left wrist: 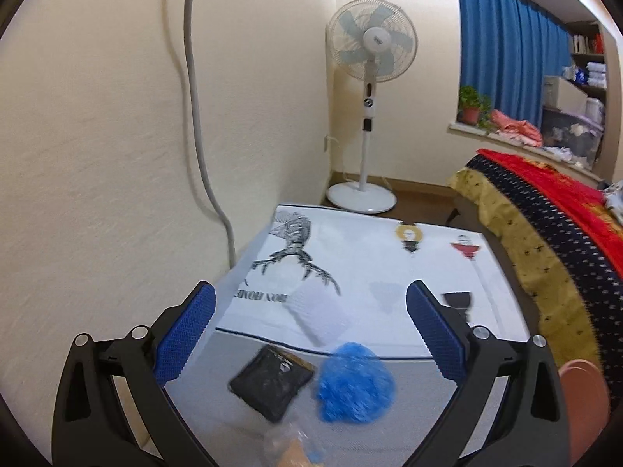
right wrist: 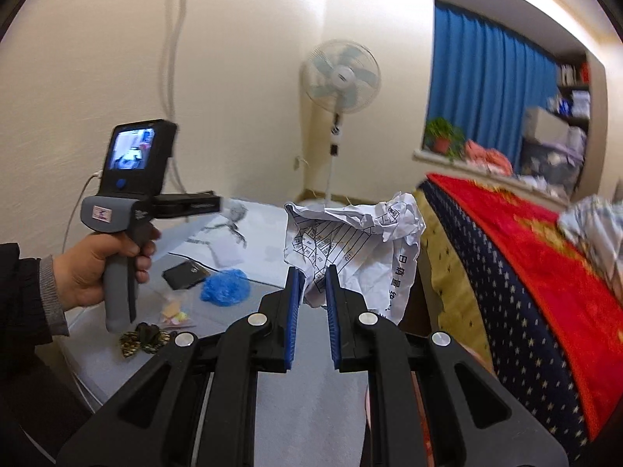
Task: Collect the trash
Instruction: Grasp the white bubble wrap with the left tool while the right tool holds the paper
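Trash is in two places right now: a crumpled paper (right wrist: 350, 249) already pinched by its lower edge between the blue pads of the right gripper (right wrist: 313, 272), held up in the air beside the bed (right wrist: 545, 272), and a small scatter lying on the white table (left wrist: 389, 264). On that table a black pouch (left wrist: 272, 383) lies flat with a blue wad (left wrist: 354, 377) touching its right edge, and a clear bag (left wrist: 288, 443) with something yellowish in it sits nearer the person, at the bottom of the left wrist view. The left gripper (left wrist: 311, 311) has its jaws spread wide with nothing between them, and it hangs above the table, pointed downward over it. The pouch and the blue wad sit low in its view, between and below the two fingers, so they lie ahead of and beneath it; the left hand (right wrist: 97, 268) is clearly the nearer one, since the right is occupied and raised off toward the bed side. The pouch's long axis runs diagonally across the gripper's line, so I would guess a small turn of the wrist helps if it goes for that, while the rounded wad asks for no particular angle
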Action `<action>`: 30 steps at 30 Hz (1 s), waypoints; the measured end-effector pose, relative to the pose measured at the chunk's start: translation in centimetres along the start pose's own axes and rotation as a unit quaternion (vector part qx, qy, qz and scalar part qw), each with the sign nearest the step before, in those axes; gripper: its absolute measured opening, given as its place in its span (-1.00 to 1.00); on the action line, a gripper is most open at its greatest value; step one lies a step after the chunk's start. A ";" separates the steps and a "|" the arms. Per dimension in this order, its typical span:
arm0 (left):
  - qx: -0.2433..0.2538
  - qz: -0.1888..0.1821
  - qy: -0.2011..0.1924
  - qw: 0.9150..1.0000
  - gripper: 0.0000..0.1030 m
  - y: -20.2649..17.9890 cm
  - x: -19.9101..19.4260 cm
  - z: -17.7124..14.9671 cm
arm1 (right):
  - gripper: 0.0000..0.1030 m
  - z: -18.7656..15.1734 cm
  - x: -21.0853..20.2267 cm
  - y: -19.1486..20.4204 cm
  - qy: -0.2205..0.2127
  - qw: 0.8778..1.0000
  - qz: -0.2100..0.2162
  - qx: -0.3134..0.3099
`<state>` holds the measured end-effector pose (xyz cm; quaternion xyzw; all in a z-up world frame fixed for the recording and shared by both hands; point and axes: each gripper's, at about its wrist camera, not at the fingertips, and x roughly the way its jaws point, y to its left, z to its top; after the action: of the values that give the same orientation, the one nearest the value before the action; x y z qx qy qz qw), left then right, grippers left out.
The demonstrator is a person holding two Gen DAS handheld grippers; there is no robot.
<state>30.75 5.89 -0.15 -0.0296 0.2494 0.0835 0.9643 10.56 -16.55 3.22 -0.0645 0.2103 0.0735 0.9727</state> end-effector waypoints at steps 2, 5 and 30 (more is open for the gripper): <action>-0.002 0.009 0.008 1.000 0.85 0.3 2.2 -0.3 | -0.73 -0.6 1.3 -1.1 0.030 0.999 -0.001 0.019; -0.031 0.007 0.051 0.998 0.85 1.3 6.7 -1.3 | -0.72 -1.3 3.0 -2.3 0.061 0.997 -0.008 0.037; -0.045 0.026 0.192 0.980 -0.24 -0.3 20.1 -5.0 | -0.72 -2.2 5.7 -5.0 0.112 0.992 -0.021 0.055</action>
<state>45.79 8.06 -14.27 -0.0823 0.4264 0.1127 0.8937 15.63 -21.15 -0.66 -0.0234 0.3205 0.0338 0.9464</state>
